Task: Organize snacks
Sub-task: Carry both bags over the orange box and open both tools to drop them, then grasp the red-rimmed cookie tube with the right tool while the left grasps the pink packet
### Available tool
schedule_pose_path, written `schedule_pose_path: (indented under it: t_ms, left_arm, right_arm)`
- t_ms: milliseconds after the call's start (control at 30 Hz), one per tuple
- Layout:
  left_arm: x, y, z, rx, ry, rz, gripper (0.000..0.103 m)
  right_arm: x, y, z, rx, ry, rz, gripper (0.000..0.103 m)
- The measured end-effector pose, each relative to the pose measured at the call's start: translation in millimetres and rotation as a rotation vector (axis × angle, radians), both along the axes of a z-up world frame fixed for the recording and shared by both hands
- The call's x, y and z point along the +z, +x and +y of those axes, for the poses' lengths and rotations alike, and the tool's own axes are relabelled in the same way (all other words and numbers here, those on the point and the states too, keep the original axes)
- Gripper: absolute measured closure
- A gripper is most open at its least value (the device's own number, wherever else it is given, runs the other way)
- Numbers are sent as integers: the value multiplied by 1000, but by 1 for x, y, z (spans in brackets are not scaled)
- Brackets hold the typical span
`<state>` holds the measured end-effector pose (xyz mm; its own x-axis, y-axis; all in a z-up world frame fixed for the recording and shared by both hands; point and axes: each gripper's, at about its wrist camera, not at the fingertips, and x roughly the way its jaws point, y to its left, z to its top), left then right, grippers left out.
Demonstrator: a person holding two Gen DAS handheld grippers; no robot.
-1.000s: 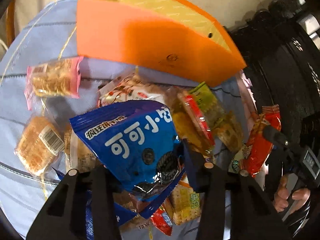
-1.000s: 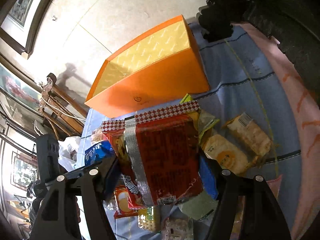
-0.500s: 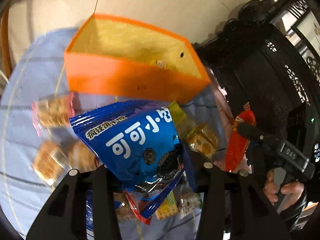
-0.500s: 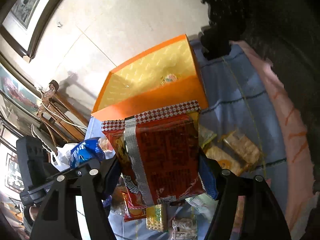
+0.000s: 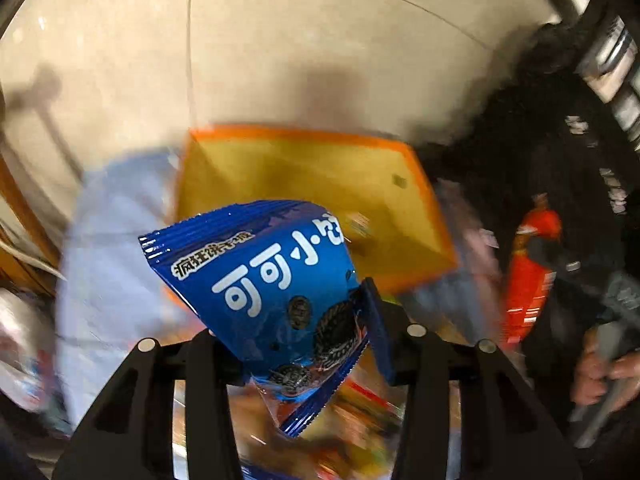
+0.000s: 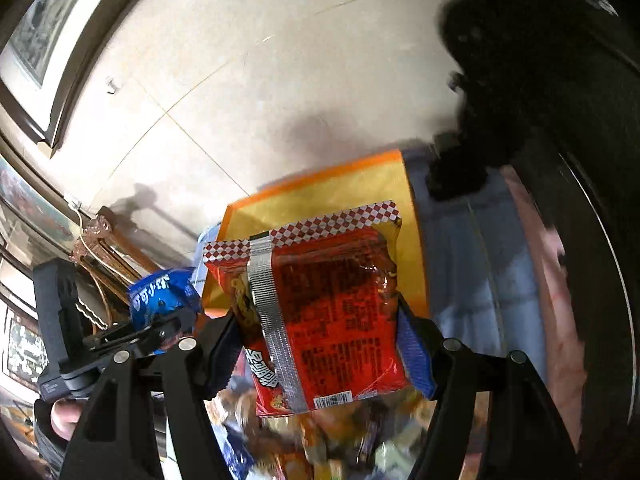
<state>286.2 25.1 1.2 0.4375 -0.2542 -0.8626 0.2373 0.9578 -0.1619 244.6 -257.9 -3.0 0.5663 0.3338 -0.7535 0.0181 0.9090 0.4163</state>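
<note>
My left gripper is shut on a blue cookie packet and holds it in the air in front of the open orange box. My right gripper is shut on a red snack packet with a checkered top edge, held above the same orange box. The blue cookie packet also shows in the right wrist view, and the red snack packet in the left wrist view. A small wrapped item lies inside the box.
A blurred pile of loose snacks lies below both grippers on the light blue tablecloth. Dark carved furniture stands at the right. Tiled floor lies beyond the table.
Both grippers have lifted higher with their packets and moved toward the orange box, which now sits lower and nearer in both views. The snack pile has dropped below the fingers.
</note>
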Motion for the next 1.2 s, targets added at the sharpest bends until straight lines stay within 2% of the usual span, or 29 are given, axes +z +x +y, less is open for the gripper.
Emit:
schedule_pose_path:
  t_ms: [67,167,367,400,433,467,500,567,633,733,800,867,1000,1133,1200]
  left_arm:
    - [3,24,-3,26,67,-12,60]
    - [6,53,-7,50,108,-9,60]
    - [5,76,-17,30,144,-13,60]
    - [0,74,-13,29,141,-20,56]
    - [1,76,-12,27,126,-31,32]
    - [0,78,-14,27,112,-48,7]
    - [0,75,-13,41,120,-95,4]
    - [-5,72,-10,58,201,-140,4]
    - [-13,74,-8,50,226,-113,4]
    - [-24,73,7,72,206,-72,4]
    - [-35,66,26,93,207,-56,4]
    - [-44,48,40,94,197,-39,4]
    - [-67,-2,76,54,183,-22,4]
    - [-112,-35,110,-4,216,24,4]
    - [-129,-43,124,-22,211,58,4]
  right_arm:
    - [0,25,3,2,-24,21,33]
    - [0,60,9,0,-66,43,33]
    - [-18,91,19,37,-67,90,33]
    - [-21,92,20,47,-63,93,33]
    - [-24,95,22,53,-61,94,30]
    - [-25,97,24,51,-77,99,14]
    - [-25,98,24,38,-102,100,5]
    - [-23,95,26,36,-139,93,3]
    - [-21,88,27,43,-151,89,3]
    - [-19,70,31,84,-138,83,3]
    - [-23,43,44,155,-198,64,3]
    - [-39,22,60,235,-249,55,3]
    - [-107,-27,85,388,-257,74,3]
    - [-166,-40,107,465,-277,160,4]
    - [-181,-42,117,496,-297,167,4]
